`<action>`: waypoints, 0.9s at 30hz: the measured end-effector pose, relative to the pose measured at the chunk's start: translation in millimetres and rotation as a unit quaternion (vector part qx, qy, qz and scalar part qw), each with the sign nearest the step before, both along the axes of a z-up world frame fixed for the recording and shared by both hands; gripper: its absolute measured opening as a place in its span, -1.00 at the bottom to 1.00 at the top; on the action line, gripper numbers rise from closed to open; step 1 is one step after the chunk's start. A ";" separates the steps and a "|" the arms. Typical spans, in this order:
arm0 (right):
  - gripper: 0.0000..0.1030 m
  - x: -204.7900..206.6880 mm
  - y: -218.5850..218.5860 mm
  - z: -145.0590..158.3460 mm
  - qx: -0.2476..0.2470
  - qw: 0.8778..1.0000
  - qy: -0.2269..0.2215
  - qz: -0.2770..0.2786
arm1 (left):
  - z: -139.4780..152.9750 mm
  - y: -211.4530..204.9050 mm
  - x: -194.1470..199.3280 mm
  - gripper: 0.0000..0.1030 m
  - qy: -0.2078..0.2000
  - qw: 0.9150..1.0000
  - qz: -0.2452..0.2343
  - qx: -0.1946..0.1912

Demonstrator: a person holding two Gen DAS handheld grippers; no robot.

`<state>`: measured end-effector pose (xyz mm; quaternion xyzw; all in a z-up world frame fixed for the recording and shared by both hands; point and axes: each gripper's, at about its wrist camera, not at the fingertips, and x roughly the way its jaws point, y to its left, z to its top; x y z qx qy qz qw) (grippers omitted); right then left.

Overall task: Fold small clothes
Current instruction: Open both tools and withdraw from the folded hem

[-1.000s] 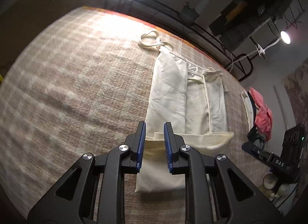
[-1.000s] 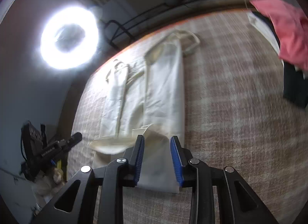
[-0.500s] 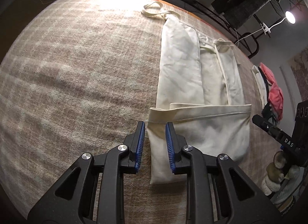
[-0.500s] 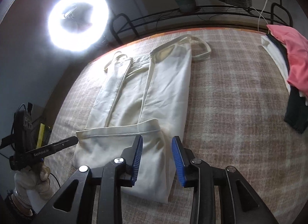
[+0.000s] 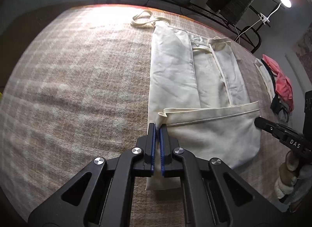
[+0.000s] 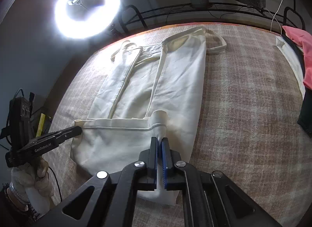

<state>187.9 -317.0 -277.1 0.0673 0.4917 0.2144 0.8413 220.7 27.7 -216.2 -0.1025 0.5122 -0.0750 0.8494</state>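
Ring light [image 6: 86, 8] fully visible only from right wrist.

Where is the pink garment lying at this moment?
The pink garment lies at the right edge of the plaid blanket in both views, atop a small clothes pile, apart from the cream cloth.
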 end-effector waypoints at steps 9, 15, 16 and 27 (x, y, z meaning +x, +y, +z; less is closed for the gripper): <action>-1.00 -4.7 -23.7 -5.4 0.031 0.998 0.040 -0.031 | -5.9 -16.9 8.6 -0.96 -0.018 0.999 -0.032 0.039; -0.95 -0.8 -22.6 -12.7 -0.011 0.998 0.044 -0.043 | -7.5 -14.5 7.5 -0.89 -0.030 0.996 -0.029 0.084; -0.91 -1.1 -21.6 -11.4 -0.025 0.998 0.040 -0.044 | -2.0 -12.9 6.1 -0.89 -0.039 0.995 -0.025 0.088; -0.46 -5.2 -10.4 28.8 -0.022 0.998 -0.061 -0.026 | 44.7 -13.8 17.1 -0.89 -0.080 0.995 -0.034 0.053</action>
